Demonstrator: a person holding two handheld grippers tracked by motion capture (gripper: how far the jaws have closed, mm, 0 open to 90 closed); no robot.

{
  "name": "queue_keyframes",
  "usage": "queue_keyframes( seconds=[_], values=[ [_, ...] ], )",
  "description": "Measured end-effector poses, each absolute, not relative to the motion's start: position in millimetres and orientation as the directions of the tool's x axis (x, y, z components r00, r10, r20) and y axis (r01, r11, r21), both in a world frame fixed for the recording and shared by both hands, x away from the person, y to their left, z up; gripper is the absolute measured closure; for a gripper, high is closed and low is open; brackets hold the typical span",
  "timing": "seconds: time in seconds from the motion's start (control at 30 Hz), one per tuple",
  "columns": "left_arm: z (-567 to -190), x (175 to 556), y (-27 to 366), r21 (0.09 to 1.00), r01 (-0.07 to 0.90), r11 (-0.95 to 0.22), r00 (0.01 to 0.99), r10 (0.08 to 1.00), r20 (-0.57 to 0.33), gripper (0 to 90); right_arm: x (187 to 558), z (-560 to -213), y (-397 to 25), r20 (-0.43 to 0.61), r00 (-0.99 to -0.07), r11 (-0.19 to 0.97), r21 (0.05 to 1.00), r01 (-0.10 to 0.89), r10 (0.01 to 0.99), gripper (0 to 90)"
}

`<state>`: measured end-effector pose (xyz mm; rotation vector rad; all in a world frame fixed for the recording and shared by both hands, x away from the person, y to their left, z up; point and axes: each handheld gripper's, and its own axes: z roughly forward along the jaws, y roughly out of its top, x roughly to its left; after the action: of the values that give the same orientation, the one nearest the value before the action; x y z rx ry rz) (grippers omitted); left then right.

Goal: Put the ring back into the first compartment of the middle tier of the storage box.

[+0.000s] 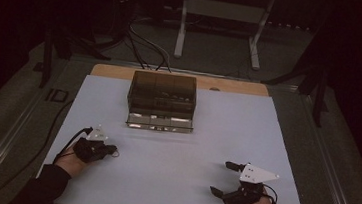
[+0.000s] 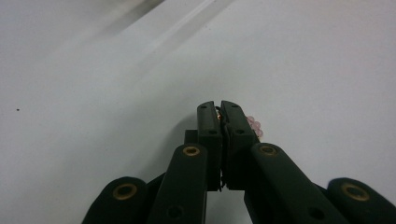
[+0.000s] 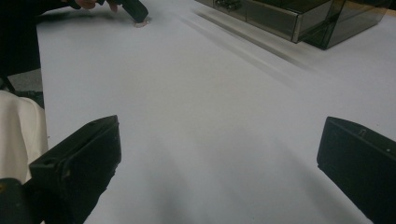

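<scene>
My left gripper (image 1: 113, 150) rests low on the white table sheet (image 1: 174, 151) at the near left. In the left gripper view its jaws are pressed together (image 2: 219, 106), with a small string of pink beads (image 2: 254, 126) showing beside the right tip and a gold speck between them. The right gripper view shows that gripper's tip touching a small pinkish thing (image 3: 140, 23) on the sheet. My right gripper (image 1: 219, 176) lies at the near right, wide open (image 3: 219, 144) with nothing between its jaws.
A dark see-through drawer box (image 1: 162, 94) stands at the back middle of the table, its bottom drawer (image 1: 159, 123) pulled out toward me; it also sits at the far right in the right gripper view (image 3: 299, 18). Cables and a metal frame lie beyond the table.
</scene>
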<state>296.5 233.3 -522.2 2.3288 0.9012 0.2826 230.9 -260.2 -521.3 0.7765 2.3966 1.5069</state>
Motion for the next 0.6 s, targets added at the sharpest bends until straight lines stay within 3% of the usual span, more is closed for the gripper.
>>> queue_keyframes(
  seconds=[0.6],
  values=[
    [-510,297,237,0.640,0.537,-0.550,0.729,0.684,-0.024,90.0,231,-521,-261,0.102,-0.840,0.339,0.884,0.322,0.533,0.0]
  ],
)
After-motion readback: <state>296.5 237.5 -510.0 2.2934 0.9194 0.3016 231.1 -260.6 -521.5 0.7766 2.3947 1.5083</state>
